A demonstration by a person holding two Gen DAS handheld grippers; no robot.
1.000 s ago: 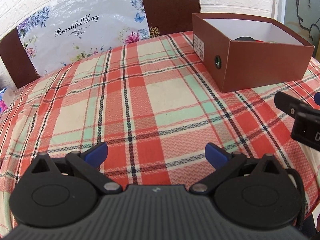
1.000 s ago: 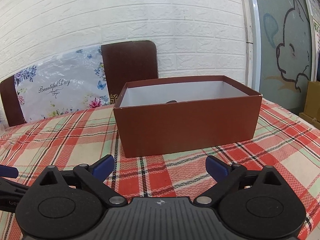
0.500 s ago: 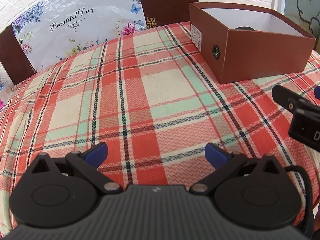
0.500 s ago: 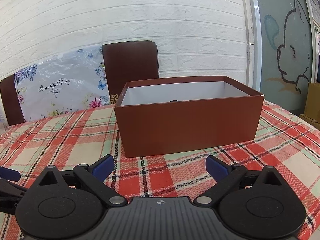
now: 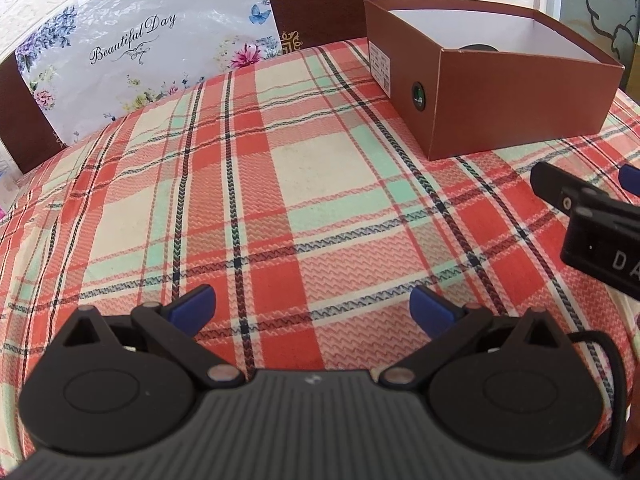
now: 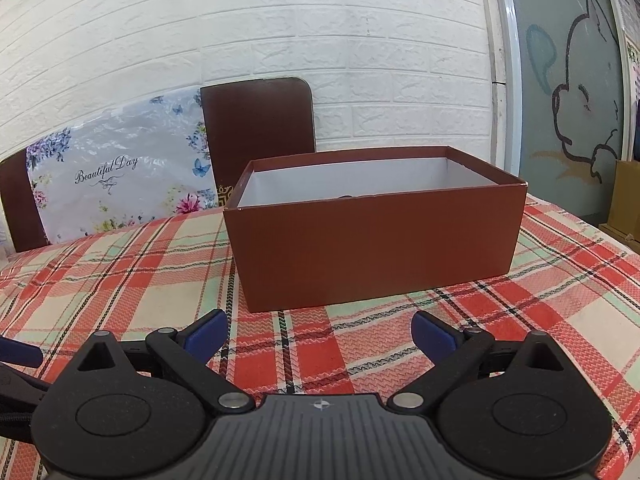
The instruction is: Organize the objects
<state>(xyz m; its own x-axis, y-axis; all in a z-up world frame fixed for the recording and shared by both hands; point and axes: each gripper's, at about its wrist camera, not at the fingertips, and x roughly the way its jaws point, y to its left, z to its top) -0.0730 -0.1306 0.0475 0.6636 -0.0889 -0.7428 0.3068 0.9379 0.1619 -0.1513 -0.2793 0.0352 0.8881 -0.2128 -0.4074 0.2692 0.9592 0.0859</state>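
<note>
A brown open box (image 5: 500, 96) (image 6: 376, 248) with a white inside stands on the plaid tablecloth (image 5: 280, 184) at the far right. A dark round object (image 5: 478, 47) just shows above its near wall; the rest of the contents is hidden. My left gripper (image 5: 314, 308) hovers open over bare cloth, well short and left of the box, with nothing between its blue fingertips. My right gripper (image 6: 320, 332) is open too, low over the cloth just in front of the box's long side. Its black body (image 5: 592, 220) shows at the right edge of the left wrist view.
Two dark brown chair backs (image 6: 260, 120) stand behind the table against a white brick wall. A floral plastic bag reading "Beautiful Day" (image 5: 140, 48) leans between them. A cardboard box (image 6: 628, 196) sits on the floor at far right.
The left gripper has tilted or drifted slightly, so the box and bag sit higher in its view. The right gripper has sunk a little lower. Both stay open and empty.
</note>
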